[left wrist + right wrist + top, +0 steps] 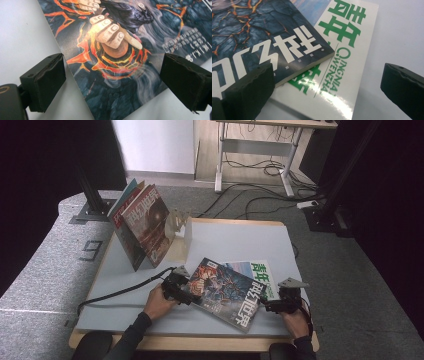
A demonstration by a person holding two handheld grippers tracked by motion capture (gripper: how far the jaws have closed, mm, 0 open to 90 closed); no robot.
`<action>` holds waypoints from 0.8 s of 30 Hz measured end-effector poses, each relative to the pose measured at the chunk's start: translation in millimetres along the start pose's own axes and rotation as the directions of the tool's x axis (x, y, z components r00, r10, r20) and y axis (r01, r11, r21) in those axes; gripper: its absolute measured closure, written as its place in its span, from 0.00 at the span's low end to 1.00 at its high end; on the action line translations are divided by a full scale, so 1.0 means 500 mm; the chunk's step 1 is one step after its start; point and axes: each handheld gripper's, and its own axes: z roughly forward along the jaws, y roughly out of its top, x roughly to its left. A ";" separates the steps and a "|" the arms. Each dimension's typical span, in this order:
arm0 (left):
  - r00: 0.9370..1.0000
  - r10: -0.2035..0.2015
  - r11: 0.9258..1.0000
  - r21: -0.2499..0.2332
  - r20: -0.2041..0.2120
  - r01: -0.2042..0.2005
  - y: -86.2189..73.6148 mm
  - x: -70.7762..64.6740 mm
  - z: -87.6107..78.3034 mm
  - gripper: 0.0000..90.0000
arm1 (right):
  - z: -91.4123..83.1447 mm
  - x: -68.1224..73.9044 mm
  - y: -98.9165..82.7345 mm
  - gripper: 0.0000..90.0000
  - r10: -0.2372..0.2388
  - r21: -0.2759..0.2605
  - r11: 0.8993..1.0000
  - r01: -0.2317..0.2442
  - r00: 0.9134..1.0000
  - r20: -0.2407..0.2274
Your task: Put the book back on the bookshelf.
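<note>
On the table [125, 285], near the middle of its near edge, a dark magazine [225, 292] with a lava-and-hand cover lies flat and skewed, one corner pointing at that edge. It overlaps a white magazine [262, 275] with green lettering, which sticks out from under it toward the right edge.

The left gripper [181, 287] sits at the dark magazine's left edge. In the left gripper view its jaws stand wide apart, released, one over bare table and the other past the cover's far side, with the cover [117, 50] spread between them; whether either pad touches the paper is hard to judge.

The right gripper [272, 306] waits just beside the dark magazine's right corner, close to the table's near right corner. In the right gripper view its jaws are likewise spread and hold nothing; the left jaw sits against the dark magazine's [262, 37] corner, and the white magazine [342, 60] lies between the jaws.

At the far left corner, several magazines [145, 222] lean upright against a pale bookstand [182, 227].
</note>
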 end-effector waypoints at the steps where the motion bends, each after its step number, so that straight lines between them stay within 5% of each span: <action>1: 1.000 0.003 1.000 0.003 0.000 -0.003 -0.004 -0.003 -0.002 0.07 | 0.003 -0.002 0.003 0.00 0.003 0.003 1.000 -0.003 1.000 0.001; 14: 0.997 0.061 0.998 0.038 -0.045 -0.059 -0.045 -0.052 -0.013 0.02 | 0.054 -0.039 0.046 0.00 0.039 0.028 0.999 -0.039 0.999 -0.001; 24: 0.997 0.077 0.996 0.051 -0.020 -0.076 -0.069 -0.088 -0.026 0.00 | 0.104 -0.059 0.078 0.01 0.065 0.038 0.997 -0.067 0.997 0.042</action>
